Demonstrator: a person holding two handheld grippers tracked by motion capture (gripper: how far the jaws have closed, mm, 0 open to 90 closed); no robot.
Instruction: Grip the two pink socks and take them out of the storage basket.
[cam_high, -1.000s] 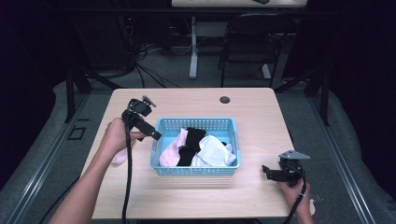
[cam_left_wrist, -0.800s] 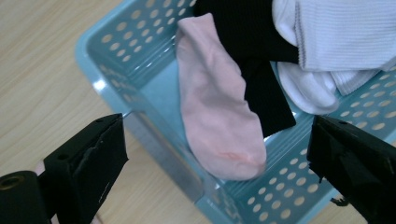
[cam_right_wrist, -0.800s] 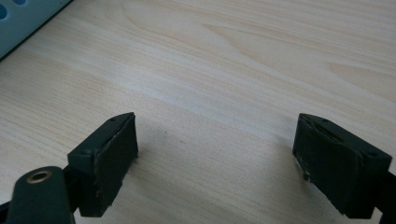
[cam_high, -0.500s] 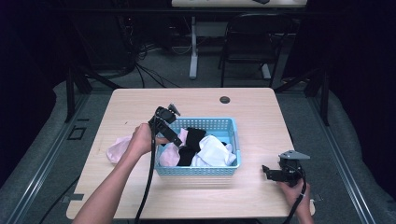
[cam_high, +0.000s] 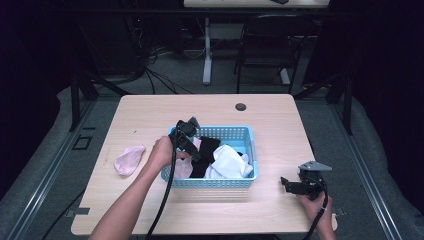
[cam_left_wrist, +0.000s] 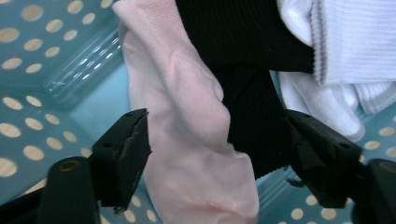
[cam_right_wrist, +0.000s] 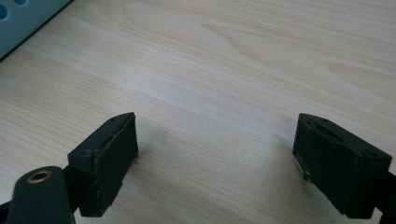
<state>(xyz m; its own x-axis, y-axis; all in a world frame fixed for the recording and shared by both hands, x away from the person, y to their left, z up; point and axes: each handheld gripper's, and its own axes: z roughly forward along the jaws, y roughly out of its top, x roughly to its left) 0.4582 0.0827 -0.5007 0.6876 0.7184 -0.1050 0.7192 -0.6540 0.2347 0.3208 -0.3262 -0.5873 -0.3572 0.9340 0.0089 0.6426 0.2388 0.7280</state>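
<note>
Your left gripper (cam_left_wrist: 217, 154) has gone from the left side of the table into the blue plastic basket with round holes (cam_high: 250, 150), and one soft pink sock (cam_high: 128, 159) now lies on the pale wooden table (cam_high: 280, 115), left of the basket. Your left gripper's jaws are wide apart, with nothing between them yet. Right under them lies another pink cotton sock (cam_left_wrist: 187, 126). It sits in the left part of the basket, touching a black ribbed sock (cam_left_wrist: 247, 93), with white ribbed socks (cam_left_wrist: 345, 51) further to the right. In the left gripper view, the pink sock's long side runs up and down, between the two jaws, so they would likely close across its narrow way. The right jaw is over the black sock, so you may catch that one too. Your left hand (cam_high: 161, 151) is much nearer to this sock. Your right gripper (cam_high: 295, 185) rests on the table, well to the right of the basket, with its jaws wide apart and empty.
</note>
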